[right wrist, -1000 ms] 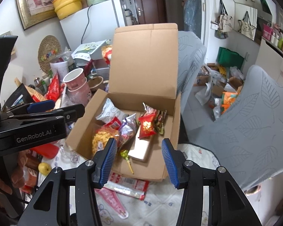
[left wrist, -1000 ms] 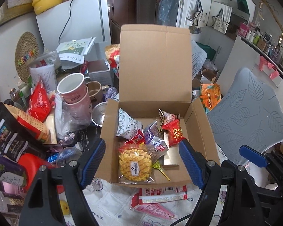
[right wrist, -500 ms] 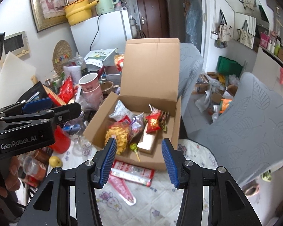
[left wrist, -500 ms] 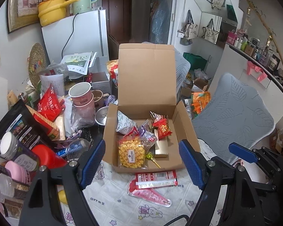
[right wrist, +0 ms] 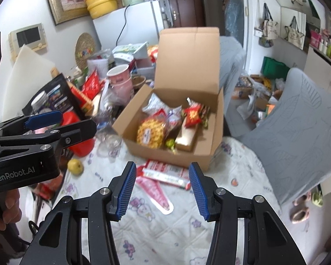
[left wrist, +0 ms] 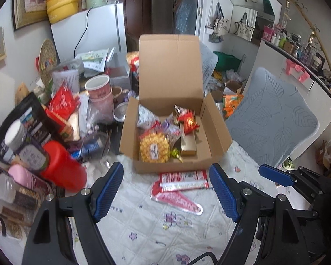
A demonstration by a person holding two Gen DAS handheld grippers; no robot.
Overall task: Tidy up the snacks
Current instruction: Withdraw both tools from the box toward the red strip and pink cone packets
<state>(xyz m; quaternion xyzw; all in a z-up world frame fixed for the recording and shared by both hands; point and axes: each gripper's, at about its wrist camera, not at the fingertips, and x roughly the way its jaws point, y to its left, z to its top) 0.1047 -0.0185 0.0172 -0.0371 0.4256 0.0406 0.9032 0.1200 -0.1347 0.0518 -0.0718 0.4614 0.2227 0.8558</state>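
Observation:
An open cardboard box (left wrist: 216, 137) (right wrist: 200, 154) with its lid up stands on a quilted white cloth. Inside lie a yellow waffle snack pack (left wrist: 154, 148) (right wrist: 149, 132), a red packet (left wrist: 188, 121) (right wrist: 193, 116), a gold bar box (left wrist: 188, 143) and silver bags. A red-and-white snack packet (left wrist: 183, 178) (right wrist: 165, 172) and a pink cone-shaped packet (left wrist: 176, 201) (right wrist: 154, 192) lie on the cloth in front of the box. My left gripper (left wrist: 165, 192) is open and empty, back from the box. My right gripper (right wrist: 162, 190) is open and empty above the packets.
Left of the box is clutter: a red container (left wrist: 61, 170), dark bags (left wrist: 26, 123), pink cups (left wrist: 99, 90), a yellow fruit (right wrist: 75, 165). A grey chair back (left wrist: 271, 119) stands to the right. A white fridge (left wrist: 88, 28) is behind.
Both grippers have pulled back and up from the box, so the box looks smaller and the two packets on the cloth are in fuller view. Both stay open and empty.

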